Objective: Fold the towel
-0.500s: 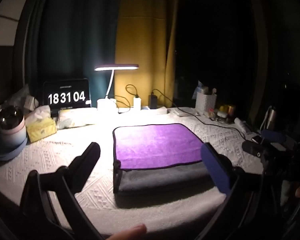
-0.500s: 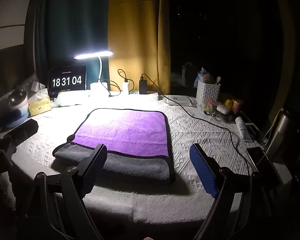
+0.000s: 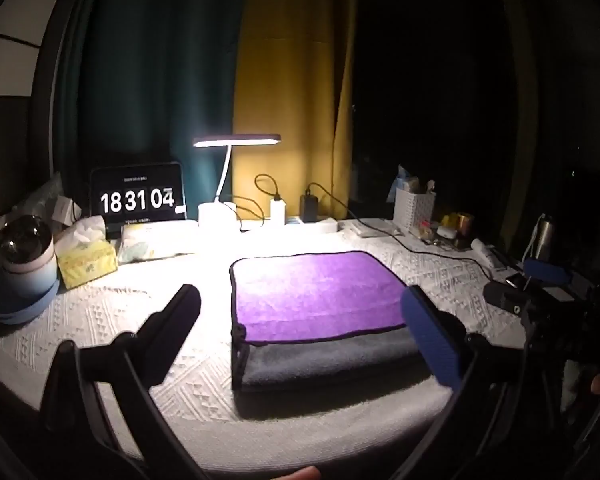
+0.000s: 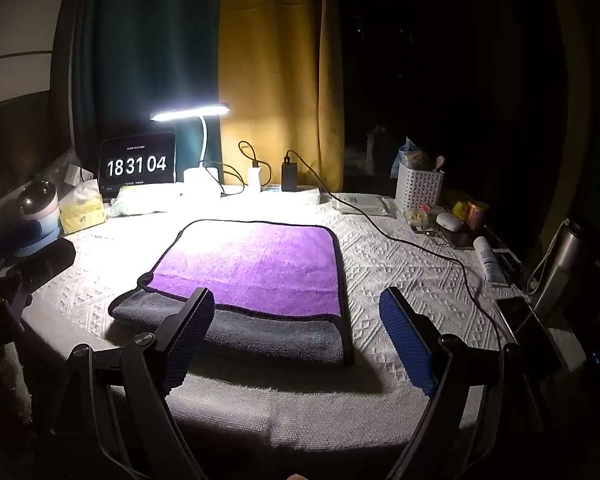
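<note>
Almost nothing has moved since half a second ago; the towel (image 3: 320, 312) lies just as it did. It is folded, purple on top and grey underneath, in the middle of the frame on the white bumpy cloth of the counter (image 4: 400, 272). The left hand-held gripper (image 3: 300, 320) hangs low in front with its fingers spread wide, grasping nothing. The right hand-held gripper (image 4: 296, 328) is spread wide too, over the towel's near edge. A lamp (image 3: 236, 142) shines behind, beside a clock (image 3: 138, 200) at the left.
</note>
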### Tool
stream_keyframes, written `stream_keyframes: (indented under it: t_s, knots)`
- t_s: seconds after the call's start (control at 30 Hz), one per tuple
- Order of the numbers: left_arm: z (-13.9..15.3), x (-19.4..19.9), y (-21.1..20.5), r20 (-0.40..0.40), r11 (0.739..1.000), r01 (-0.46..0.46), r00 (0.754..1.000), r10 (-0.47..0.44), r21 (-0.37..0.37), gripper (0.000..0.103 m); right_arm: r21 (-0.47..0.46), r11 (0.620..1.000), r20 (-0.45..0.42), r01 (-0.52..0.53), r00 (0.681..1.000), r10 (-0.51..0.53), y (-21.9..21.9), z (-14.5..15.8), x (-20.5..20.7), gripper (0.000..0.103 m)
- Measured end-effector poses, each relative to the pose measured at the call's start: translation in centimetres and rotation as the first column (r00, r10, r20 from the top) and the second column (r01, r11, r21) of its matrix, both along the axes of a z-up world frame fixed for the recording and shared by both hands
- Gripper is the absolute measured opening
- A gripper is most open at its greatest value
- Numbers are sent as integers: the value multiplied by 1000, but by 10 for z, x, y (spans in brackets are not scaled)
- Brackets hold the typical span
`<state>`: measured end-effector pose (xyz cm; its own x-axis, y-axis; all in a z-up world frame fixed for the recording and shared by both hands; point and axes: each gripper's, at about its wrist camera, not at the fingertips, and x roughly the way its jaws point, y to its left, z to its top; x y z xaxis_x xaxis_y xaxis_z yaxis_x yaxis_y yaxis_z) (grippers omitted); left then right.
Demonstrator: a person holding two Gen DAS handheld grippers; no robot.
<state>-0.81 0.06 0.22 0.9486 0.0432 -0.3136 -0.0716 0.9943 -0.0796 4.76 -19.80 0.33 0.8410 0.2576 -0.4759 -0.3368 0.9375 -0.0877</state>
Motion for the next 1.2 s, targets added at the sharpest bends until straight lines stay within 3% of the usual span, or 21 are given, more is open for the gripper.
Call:
stream_keyframes:
  t_s: [1.2]
  knots:
    - [-2,1,5,-3,1000,3,1000,-3,-19,101,-1,1000,3,-5,1000,5,4,2,1,87]
